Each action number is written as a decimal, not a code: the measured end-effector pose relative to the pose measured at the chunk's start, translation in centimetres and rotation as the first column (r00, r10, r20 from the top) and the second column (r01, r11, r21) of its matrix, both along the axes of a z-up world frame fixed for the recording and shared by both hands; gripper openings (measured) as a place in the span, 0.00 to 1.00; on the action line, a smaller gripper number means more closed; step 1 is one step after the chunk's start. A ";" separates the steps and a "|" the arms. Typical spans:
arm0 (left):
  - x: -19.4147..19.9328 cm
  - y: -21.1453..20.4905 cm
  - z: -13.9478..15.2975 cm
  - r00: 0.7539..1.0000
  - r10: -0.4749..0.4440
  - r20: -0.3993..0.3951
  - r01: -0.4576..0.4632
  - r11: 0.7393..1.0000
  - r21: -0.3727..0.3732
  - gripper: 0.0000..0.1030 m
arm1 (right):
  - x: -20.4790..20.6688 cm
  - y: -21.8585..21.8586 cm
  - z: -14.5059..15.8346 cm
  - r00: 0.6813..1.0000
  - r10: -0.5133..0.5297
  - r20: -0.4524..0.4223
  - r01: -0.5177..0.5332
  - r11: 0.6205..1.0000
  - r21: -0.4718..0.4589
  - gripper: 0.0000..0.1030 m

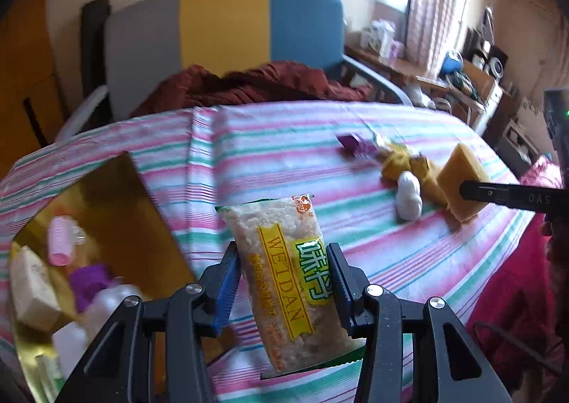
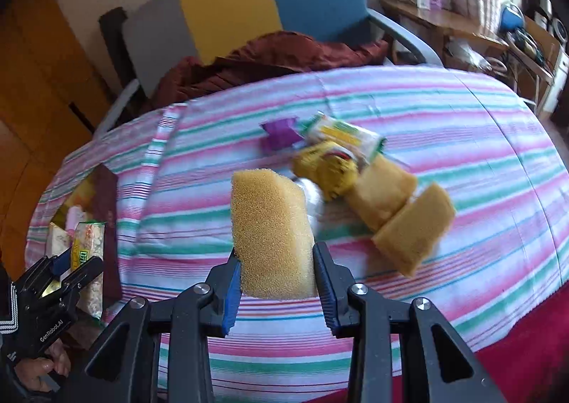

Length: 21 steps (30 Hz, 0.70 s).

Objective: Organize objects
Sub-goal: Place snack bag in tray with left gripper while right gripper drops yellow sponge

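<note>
Striped bedsheet (image 2: 444,125): left gripper (image 1: 284,278) clamps WEIDAN snack pack (image 1: 281,271), gold box (image 1: 117,211) at 9 o'clock, part filled. Right gripper (image 2: 277,271) clamps sponge (image 2: 270,225); pile (image 2: 355,171) at 1 o'clock remains.

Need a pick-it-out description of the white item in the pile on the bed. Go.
Start at the striped bedspread, then find the cluttered pile on its right side, near the right gripper clamping a yellow sponge. The white lump lies at the pile's near edge; it is the only white, rounded thing among yellow packets and sponges.
</note>
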<state>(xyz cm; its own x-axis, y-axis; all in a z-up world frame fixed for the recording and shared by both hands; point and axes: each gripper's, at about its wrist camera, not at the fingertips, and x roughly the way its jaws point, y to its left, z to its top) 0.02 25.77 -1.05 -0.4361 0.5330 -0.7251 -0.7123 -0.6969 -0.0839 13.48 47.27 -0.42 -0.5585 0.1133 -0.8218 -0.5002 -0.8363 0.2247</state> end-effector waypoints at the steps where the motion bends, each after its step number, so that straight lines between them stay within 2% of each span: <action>1: -0.1 -0.8 0.5 1.000 0.018 -0.011 -0.018 1.000 0.008 0.46 | -0.5 -0.6 0.4 1.000 0.023 -0.015 -0.022 1.000 0.002 0.36; 7: -1.2 -5.1 1.5 0.992 0.121 -0.025 -0.120 0.992 0.033 0.46 | -4.1 -5.0 1.5 0.983 0.169 -0.066 -0.169 0.986 -0.005 0.36; 15: -2.3 -11.0 1.0 0.969 0.248 0.004 -0.247 0.968 0.052 0.46 | -9.2 -11.9 1.6 0.929 0.361 -0.079 -0.363 0.932 -0.008 0.36; 18: -2.7 -13.5 0.8 0.954 0.301 0.012 -0.301 0.951 0.064 0.46 | -10.8 -14.4 1.8 0.903 0.422 -0.073 -0.424 0.906 0.001 0.36; 21: -3.3 -16.8 0.4 0.927 0.374 0.034 -0.376 0.924 0.074 0.46 | -12.5 -16.8 1.8 0.876 0.478 -0.062 -0.479 0.878 0.005 0.36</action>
<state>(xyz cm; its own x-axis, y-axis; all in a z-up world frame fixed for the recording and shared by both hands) -3.32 9.01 -0.61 -0.6016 0.3882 -0.6981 -0.3979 -0.9035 -0.1595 1.02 30.52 1.36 -0.5904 -0.1880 -0.7849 -0.0253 -0.9677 0.2509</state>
